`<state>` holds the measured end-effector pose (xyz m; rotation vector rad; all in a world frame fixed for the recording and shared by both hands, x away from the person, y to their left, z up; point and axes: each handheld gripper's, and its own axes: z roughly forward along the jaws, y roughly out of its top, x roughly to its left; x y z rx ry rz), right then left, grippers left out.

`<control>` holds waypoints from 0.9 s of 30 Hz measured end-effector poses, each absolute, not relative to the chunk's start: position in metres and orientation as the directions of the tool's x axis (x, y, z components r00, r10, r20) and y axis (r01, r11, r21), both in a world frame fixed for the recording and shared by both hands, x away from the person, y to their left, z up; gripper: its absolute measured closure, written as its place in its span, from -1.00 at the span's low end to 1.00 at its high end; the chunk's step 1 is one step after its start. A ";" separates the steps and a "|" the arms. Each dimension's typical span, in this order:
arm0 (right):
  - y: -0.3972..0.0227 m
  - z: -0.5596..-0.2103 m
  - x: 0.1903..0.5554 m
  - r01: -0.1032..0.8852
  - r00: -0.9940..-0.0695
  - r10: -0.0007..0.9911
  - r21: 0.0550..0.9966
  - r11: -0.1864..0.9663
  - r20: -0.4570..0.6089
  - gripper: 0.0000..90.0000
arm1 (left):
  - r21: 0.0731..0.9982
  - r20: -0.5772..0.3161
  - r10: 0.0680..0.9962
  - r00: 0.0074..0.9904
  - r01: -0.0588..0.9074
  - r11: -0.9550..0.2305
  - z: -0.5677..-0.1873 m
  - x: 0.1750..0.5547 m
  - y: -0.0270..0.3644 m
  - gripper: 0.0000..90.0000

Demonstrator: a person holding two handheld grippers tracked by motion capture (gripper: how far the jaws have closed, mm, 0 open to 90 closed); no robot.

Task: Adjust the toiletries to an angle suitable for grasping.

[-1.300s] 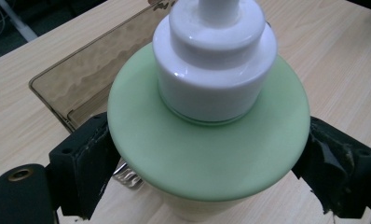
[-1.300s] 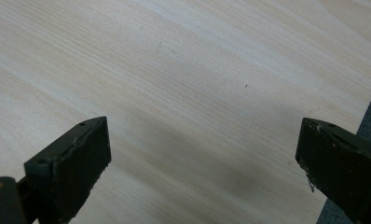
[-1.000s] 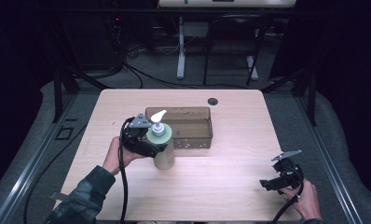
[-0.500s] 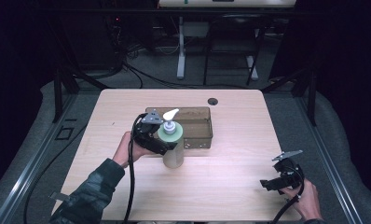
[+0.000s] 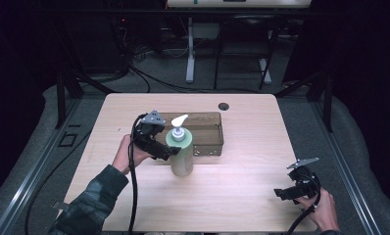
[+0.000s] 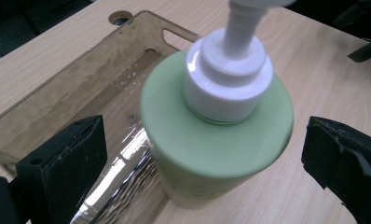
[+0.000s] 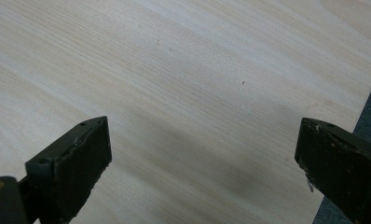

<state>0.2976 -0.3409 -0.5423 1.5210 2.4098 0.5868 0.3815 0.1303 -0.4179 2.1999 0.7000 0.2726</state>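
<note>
A pale green pump bottle (image 5: pixel 182 157) with a white pump head stands upright on the wooden table (image 5: pixel 242 181), just in front of a clear brownish tray (image 5: pixel 211 116). My left gripper (image 5: pixel 172 151) reaches in from the bottle's left. Its jaws have just been opening. In the left gripper view the bottle (image 6: pixel 211 140) sits between the two black pads (image 6: pixel 67 158) with a gap on each side. The tray (image 6: pixel 81 79) lies behind it. My right gripper (image 5: pixel 281 192) rests near the front right corner, open over bare wood (image 7: pixel 202 158).
A dark round grommet hole (image 5: pixel 224 105) sits in the table behind the tray. The table's right edge lies close to the right gripper. Cables trail from both grippers toward the front edge. Dark floor, stands and cabling surround the table.
The left gripper brought the bottle a little to the right, toward the tray's front. Its jaws have since spread off the bottle's sides. The right gripper has stayed put.
</note>
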 end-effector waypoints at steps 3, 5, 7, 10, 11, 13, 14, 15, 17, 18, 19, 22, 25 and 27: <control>-0.341 -0.541 0.297 0.805 -0.436 0.900 0.455 0.382 0.016 -0.93 | 0.740 -0.015 0.579 0.815 0.398 -0.542 -0.405 0.382 0.132 -1.00; -0.341 -0.540 0.298 0.804 -0.437 0.899 0.454 0.384 0.014 -0.93 | 0.738 -0.006 0.584 0.812 0.398 -0.545 -0.399 0.382 0.130 -1.00; -0.339 -0.540 0.298 0.807 -0.435 0.900 0.452 0.380 0.021 -0.93 | 0.725 -0.009 0.578 0.816 0.403 -0.558 -0.392 0.383 0.127 -1.00; -0.338 -0.542 0.300 0.805 -0.443 0.896 0.450 0.386 0.024 -0.93 | 0.710 0.000 0.575 0.818 0.405 -0.576 -0.386 0.384 0.124 -1.00; -0.338 -0.542 0.300 0.805 -0.444 0.896 0.448 0.389 0.018 -0.93 | 0.698 0.003 0.574 0.819 0.409 -0.587 -0.380 0.385 0.121 -1.00; -0.338 -0.543 0.301 0.806 -0.445 0.895 0.445 0.390 0.023 -0.93 | 0.691 0.011 0.569 0.822 0.405 -0.599 -0.374 0.386 0.117 -1.00; -0.338 -0.543 0.300 0.808 -0.442 0.897 0.445 0.386 0.024 -0.93 | 0.686 0.016 0.568 0.823 0.404 -0.605 -0.371 0.386 0.115 -1.00; -0.339 -0.543 0.300 0.807 -0.443 0.896 0.447 0.386 0.025 -0.93 | 0.683 0.024 0.562 0.827 0.397 -0.613 -0.368 0.386 0.113 -1.00; -0.340 -0.543 0.300 0.808 -0.441 0.897 0.446 0.385 0.025 -0.93 | 0.673 0.034 0.561 0.827 0.396 -0.625 -0.364 0.387 0.109 -0.99; -0.340 -0.543 0.300 0.809 -0.440 0.898 0.446 0.383 0.026 -0.93 | 0.669 0.036 0.557 0.830 0.395 -0.630 -0.362 0.387 0.107 -0.99; -0.340 -0.543 0.300 0.810 -0.439 0.898 0.447 0.379 0.033 -0.93 | 0.662 0.039 0.553 0.832 0.393 -0.638 -0.360 0.388 0.105 -0.98; -0.340 -0.543 0.300 0.810 -0.438 0.899 0.446 0.380 0.029 -0.93 | 0.648 0.038 0.548 0.835 0.397 -0.650 -0.355 0.389 0.099 -0.98; -0.340 -0.542 0.299 0.808 -0.440 0.898 0.448 0.383 0.026 -0.93 | 0.635 0.040 0.549 0.835 0.402 -0.659 -0.351 0.393 0.094 -1.00; -0.340 -0.542 0.299 0.808 -0.440 0.897 0.447 0.384 0.024 -0.93 | 0.630 0.043 0.550 0.834 0.405 -0.663 -0.350 0.395 0.092 -1.00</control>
